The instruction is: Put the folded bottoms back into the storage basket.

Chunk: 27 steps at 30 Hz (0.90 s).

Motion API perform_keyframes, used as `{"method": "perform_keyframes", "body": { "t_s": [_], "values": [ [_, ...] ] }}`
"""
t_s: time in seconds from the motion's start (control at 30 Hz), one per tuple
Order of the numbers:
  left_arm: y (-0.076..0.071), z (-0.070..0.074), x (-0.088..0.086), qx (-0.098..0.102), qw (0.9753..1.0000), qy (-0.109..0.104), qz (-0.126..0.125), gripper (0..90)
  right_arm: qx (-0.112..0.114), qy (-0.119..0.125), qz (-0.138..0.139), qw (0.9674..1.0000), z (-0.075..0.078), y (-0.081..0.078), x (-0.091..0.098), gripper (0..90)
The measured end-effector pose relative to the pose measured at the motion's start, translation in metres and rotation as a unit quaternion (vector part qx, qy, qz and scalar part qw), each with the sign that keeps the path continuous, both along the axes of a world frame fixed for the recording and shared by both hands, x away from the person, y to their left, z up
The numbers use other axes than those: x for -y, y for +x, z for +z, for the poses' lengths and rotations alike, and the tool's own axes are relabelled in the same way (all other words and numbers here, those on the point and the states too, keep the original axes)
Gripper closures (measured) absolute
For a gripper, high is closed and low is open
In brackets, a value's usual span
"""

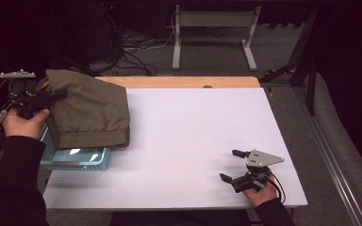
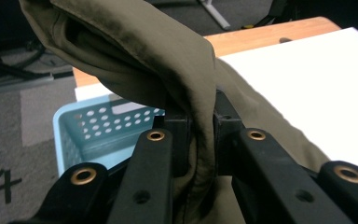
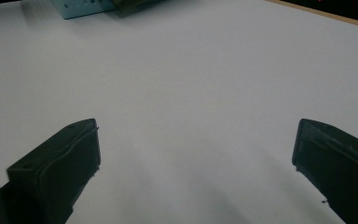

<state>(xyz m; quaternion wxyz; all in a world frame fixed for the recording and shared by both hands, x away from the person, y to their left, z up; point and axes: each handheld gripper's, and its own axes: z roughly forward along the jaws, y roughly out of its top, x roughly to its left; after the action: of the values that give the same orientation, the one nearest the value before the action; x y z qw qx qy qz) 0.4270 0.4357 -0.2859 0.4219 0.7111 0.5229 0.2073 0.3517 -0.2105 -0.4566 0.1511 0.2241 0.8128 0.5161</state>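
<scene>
White-topped table (image 1: pixel 193 141) before a dark floor strewn with cables; olive garment (image 1: pixel 87 110) draped over the light blue basket (image 1: pixel 78 159) at the table's left edge, spilling onto the top. Soft, light, floppy cloth, likely to sag and slide, best taken by a bunched fold or the ribbed hem. Left gripper (image 2: pixel 200 126) held level at the left edge, clamped narrow on a fold; right gripper (image 1: pixel 238 167) low near the front right corner, jaws wide, holding nothing.
</scene>
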Motion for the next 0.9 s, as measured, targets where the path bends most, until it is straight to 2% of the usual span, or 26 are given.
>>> {"method": "perform_keyframes", "body": {
  "t_s": [0.13, 0.27, 0.43, 0.5, 0.9],
  "values": [
    [0.005, -0.007, -0.008, -0.020, 0.9997, 0.008, 0.008, 80.2, 0.001, -0.001, 0.000, 1.0000, 0.000, 0.000, 0.000, 1.4],
    [0.007, -0.010, -0.011, -0.031, 0.9994, 0.011, 0.012, 80.0, 0.001, -0.001, 0.000, 1.0000, 0.000, 0.000, 0.000, 1.4],
    [0.011, -0.019, -0.018, -0.059, 0.9980, 0.017, 0.017, 79.8, 0.001, -0.001, -0.001, 1.0000, 0.000, 0.000, 0.000, 1.4],
    [0.011, -0.020, -0.019, -0.064, 0.9976, 0.018, 0.019, 79.8, 0.001, -0.001, -0.001, 1.0000, 0.000, 0.000, 0.000, 1.4],
    [0.009, -0.036, -0.028, -0.101, 0.9946, 0.008, 0.022, 80.0, 0.001, -0.001, 0.000, 1.0000, 0.000, 0.000, 0.000, 1.4]
  ]
}}
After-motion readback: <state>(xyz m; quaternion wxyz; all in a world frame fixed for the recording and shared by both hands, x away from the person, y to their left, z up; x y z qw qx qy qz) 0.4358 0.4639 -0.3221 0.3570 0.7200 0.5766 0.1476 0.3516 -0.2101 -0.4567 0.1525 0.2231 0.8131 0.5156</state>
